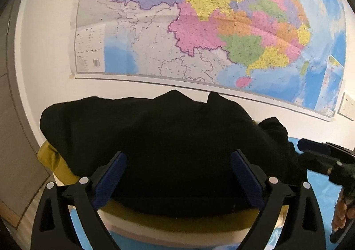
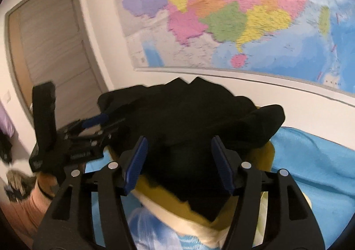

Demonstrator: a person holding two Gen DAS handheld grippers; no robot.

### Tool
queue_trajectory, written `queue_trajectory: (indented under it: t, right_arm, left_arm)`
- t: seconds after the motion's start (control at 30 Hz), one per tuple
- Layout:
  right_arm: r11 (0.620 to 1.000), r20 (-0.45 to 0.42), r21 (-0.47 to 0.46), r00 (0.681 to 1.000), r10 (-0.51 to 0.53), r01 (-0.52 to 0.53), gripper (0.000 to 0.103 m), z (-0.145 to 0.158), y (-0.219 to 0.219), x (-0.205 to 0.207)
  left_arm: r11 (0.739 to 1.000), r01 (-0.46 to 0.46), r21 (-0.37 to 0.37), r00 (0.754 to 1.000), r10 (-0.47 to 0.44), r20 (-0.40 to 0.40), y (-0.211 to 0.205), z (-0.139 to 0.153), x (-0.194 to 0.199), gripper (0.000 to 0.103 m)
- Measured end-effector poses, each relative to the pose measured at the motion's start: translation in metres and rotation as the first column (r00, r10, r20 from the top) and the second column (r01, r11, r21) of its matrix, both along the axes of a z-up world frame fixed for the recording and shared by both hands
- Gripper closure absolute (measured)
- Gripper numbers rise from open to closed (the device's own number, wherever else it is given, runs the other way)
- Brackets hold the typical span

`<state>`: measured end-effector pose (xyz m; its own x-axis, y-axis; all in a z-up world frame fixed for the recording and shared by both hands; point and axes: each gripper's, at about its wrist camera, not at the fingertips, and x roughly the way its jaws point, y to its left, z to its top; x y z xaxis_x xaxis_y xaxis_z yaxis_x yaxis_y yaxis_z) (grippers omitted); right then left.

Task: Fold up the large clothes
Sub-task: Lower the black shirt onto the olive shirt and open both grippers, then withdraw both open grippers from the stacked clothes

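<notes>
**A:** Where's the big garment now?

**B:** The black garment (image 1: 155, 139) sits folded in a lumpy bundle on top of a stack: a mustard-yellow cloth (image 1: 51, 159) under it, something cream below that, all on the blue bedsheet (image 2: 315, 161), close under the wall map (image 1: 210, 28). My guess is it was laid there so that finished pieces pile up in one place.

**A:** And the grippers?

**B:** Neither holds anything. The left gripper (image 1: 178, 174) stands with its blue pads (image 1: 111, 179) spread wide, the black cloth showing between them but not pinched. The right gripper (image 2: 178, 161) is parted too, somewhat narrower, with the bundle's near edge in the gap and no pad pressing on it. I'd say both stand off because the fold looks done.

**A:** Does either camera add something?

**B:** The right wrist view shows a grey door (image 2: 55, 50) and the hand (image 2: 42, 187) carrying the left tool; it also catches a loose black corner (image 2: 199, 205) hanging over the yellow. The left wrist view shows the map's bottom left corner and legend, and a white wall plate (image 1: 347, 107).
</notes>
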<state>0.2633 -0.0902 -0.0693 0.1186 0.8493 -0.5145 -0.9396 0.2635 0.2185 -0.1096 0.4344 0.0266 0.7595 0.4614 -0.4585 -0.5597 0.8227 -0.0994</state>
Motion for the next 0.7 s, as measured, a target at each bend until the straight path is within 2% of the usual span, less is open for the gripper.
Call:
queue_trajectory:
  t: [0.1, 0.27, 0.4, 0.5, 0.7]
  right_arm:
    - [0.997, -0.011, -0.071, 1.0, -0.005, 0.004, 0.045, -0.019, 0.009, 0.001]
    - [0.999, -0.001, -0.036, 1.0, -0.025, 0.025, 0.042, -0.02, 0.002, -0.008]
    - [0.999, 0.037, 0.003, 0.999, -0.032, 0.032, 0.03, -0.016, -0.012, -0.025]
    - [0.999, 0.067, 0.005, 0.997, -0.035, 0.035, 0.017, -0.017, -0.023, -0.041]
    - [0.999, 0.119, -0.004, 0.992, -0.035, 0.036, 0.01, -0.028, -0.042, -0.065]
  left_arm:
    - [1.0, -0.026, -0.01, 0.999, 0.026, -0.036, 0.007, -0.009, 0.002, 0.01]
    - [0.998, -0.055, 0.009, 0.998, 0.055, -0.03, -0.005, -0.008, -0.009, 0.01]
    - [0.997, -0.071, 0.0, 0.997, 0.071, -0.007, -0.023, -0.008, -0.024, 0.007]
    - [0.996, -0.085, 0.02, 0.996, 0.085, -0.014, -0.041, -0.014, -0.034, 0.007]
    - [0.994, -0.11, -0.014, 0.994, 0.11, -0.027, -0.065, -0.026, -0.055, 0.007]
